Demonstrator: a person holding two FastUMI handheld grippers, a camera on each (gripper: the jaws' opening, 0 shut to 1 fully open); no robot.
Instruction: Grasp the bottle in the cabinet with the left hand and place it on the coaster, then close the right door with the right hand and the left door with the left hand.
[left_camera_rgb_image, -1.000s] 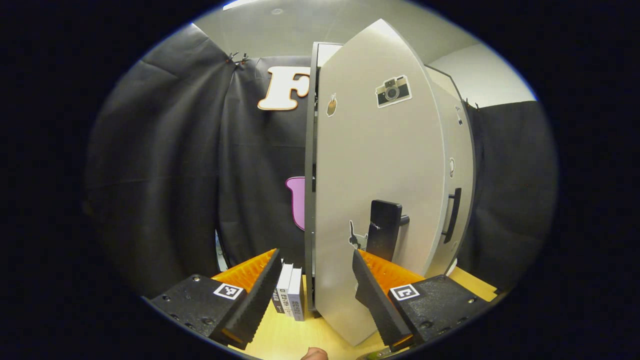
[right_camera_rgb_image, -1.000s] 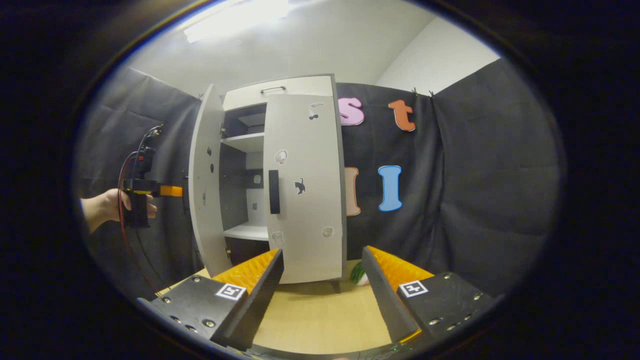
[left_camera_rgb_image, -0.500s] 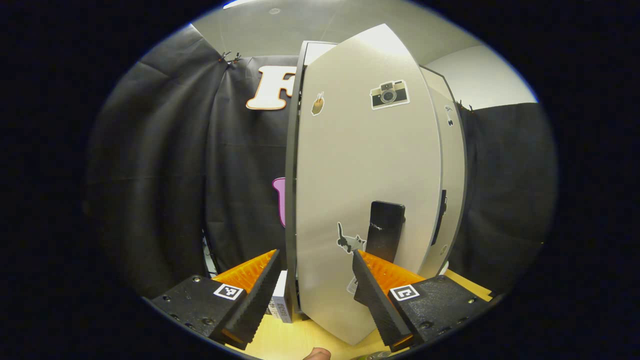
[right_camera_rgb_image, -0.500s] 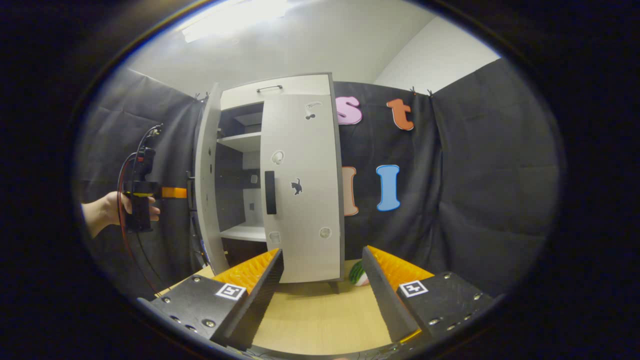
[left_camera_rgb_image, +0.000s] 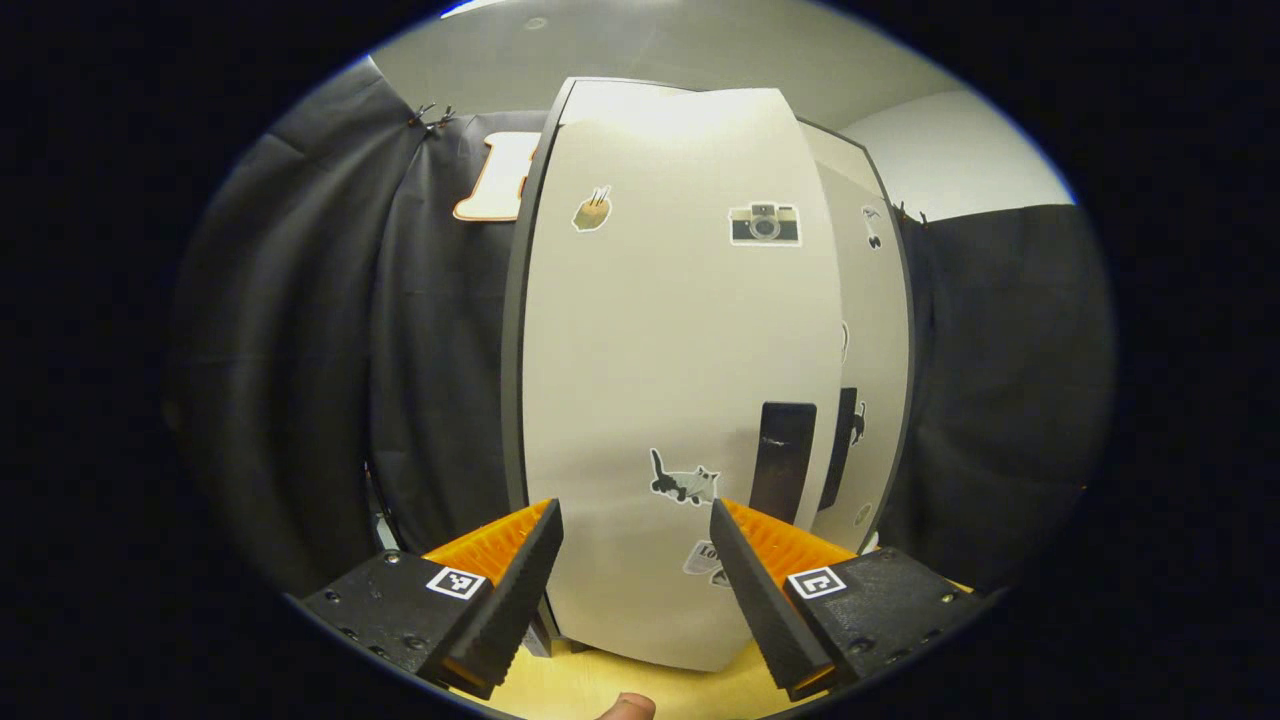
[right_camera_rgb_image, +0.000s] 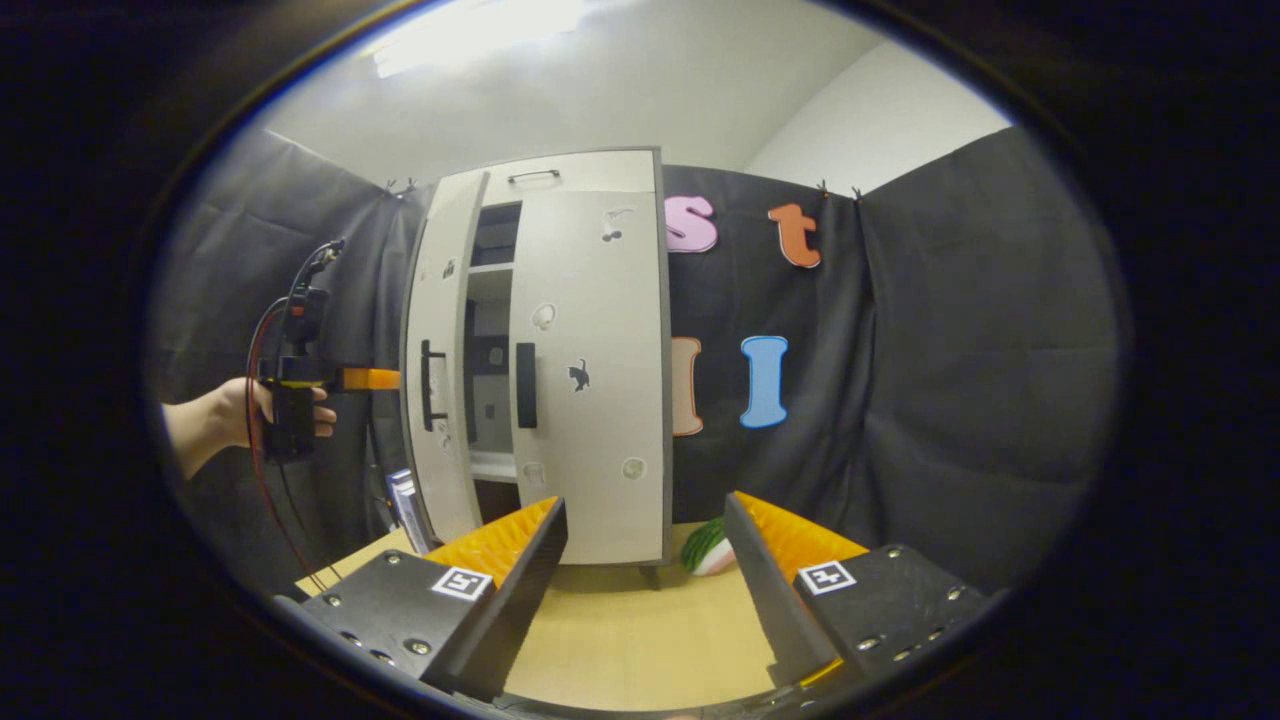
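The cabinet's pale left door (left_camera_rgb_image: 660, 400), with stickers and a black handle (left_camera_rgb_image: 783, 462), stands close in front of my left gripper (left_camera_rgb_image: 632, 520), whose jaws are open and hold nothing. In the right gripper view the left door (right_camera_rgb_image: 440, 370) stands slightly ajar, leaving a narrow dark gap beside the right door (right_camera_rgb_image: 590, 380), which lies flat against the cabinet. A hand (right_camera_rgb_image: 215, 420) holds the left gripper (right_camera_rgb_image: 372, 379) with its orange fingers against the left door's outer face. My right gripper (right_camera_rgb_image: 645, 510) hangs open over the table, away from the cabinet.
The wooden table (right_camera_rgb_image: 640, 640) runs in front of the cabinet. A watermelon-slice object (right_camera_rgb_image: 708, 548) lies by the cabinet's right foot. Books (right_camera_rgb_image: 400, 495) stand at the cabinet's left side. Black cloth walls surround the booth.
The left door has swung far toward the cabinet with the left gripper following it; the gap shrank to a slit. The right gripper has hardly moved.
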